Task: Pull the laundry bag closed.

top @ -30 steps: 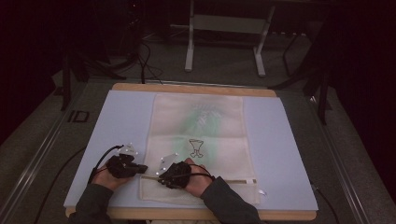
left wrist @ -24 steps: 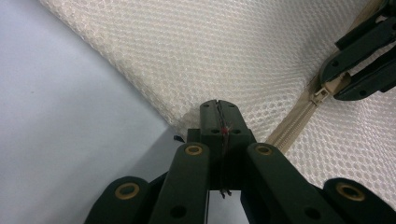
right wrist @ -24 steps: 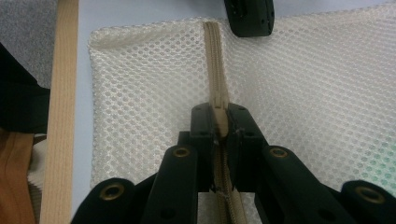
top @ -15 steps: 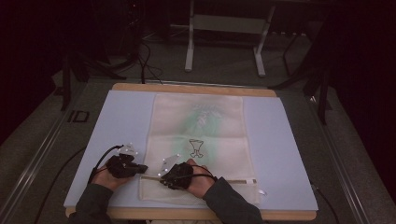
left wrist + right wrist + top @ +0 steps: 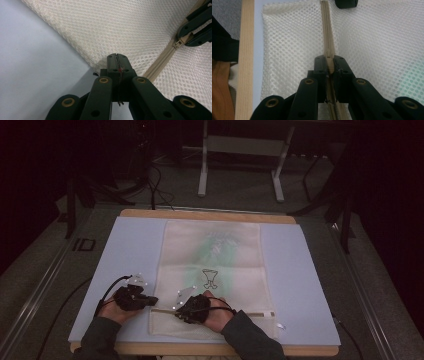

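A cream mesh bag (image 5: pixel 215 265) with a green print lies flat on the blue mat (image 5: pixel 130 245). Its zipper (image 5: pixel 250 312) runs along the near end. My left gripper (image 5: pixel 150 301) sits at the bag's near left edge. In the left gripper view its jaws (image 5: pixel 117 58) are shut, pinching the mesh edge (image 5: pixel 100 60), with the zipper (image 5: pixel 162 60) to the right. My right gripper (image 5: pixel 177 312) lies just right of it on the zipper line. In the right gripper view the right gripper (image 5: pixel 329 63) is shut on the tan zipper pull, and the zipper tape (image 5: pixel 327 25) runs straight ahead.
The mat lies on a wooden table whose far edge (image 5: pixel 200 214) shows beyond it. A metal stand (image 5: pixel 240 165) and cables sit on the dark floor behind. A small white tag (image 5: pixel 280 325) lies on the mat near the bag's right corner.
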The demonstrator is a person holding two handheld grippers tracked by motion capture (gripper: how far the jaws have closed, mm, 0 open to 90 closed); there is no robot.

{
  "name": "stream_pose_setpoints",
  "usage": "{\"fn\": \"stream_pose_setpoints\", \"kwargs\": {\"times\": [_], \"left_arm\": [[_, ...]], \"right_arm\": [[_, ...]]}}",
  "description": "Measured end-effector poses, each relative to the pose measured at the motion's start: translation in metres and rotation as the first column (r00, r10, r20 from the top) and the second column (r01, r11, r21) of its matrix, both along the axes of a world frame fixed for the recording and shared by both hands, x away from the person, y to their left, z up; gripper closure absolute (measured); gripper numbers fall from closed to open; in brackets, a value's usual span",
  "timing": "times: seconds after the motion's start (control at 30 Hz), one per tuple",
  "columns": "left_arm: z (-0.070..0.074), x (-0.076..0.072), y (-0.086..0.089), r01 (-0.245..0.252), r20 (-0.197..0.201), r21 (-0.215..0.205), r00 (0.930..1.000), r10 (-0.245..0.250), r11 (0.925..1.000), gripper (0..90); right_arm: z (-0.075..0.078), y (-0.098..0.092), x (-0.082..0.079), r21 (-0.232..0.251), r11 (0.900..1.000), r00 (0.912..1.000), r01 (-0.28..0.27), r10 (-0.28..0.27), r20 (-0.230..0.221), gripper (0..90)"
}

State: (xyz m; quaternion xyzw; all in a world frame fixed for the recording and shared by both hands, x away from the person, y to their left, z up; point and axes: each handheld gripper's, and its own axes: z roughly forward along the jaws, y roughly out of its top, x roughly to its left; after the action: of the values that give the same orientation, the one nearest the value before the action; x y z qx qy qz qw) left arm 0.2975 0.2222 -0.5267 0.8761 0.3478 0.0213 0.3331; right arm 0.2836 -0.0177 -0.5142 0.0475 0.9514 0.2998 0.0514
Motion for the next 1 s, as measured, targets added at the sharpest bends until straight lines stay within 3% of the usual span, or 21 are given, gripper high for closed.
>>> {"fn": "stream_pose_setpoints", "kwargs": {"times": [1.0], "left_arm": [[-0.001, -0.001, 0.001, -0.008, 0.0, -0.009, 1.0, 0.008, 0.9999, 90.0]], "right_arm": [[0.0, -0.017, -0.001, -0.009, 1.0, 1.0, 0.006, -0.006, -0.001, 82.2]]}}
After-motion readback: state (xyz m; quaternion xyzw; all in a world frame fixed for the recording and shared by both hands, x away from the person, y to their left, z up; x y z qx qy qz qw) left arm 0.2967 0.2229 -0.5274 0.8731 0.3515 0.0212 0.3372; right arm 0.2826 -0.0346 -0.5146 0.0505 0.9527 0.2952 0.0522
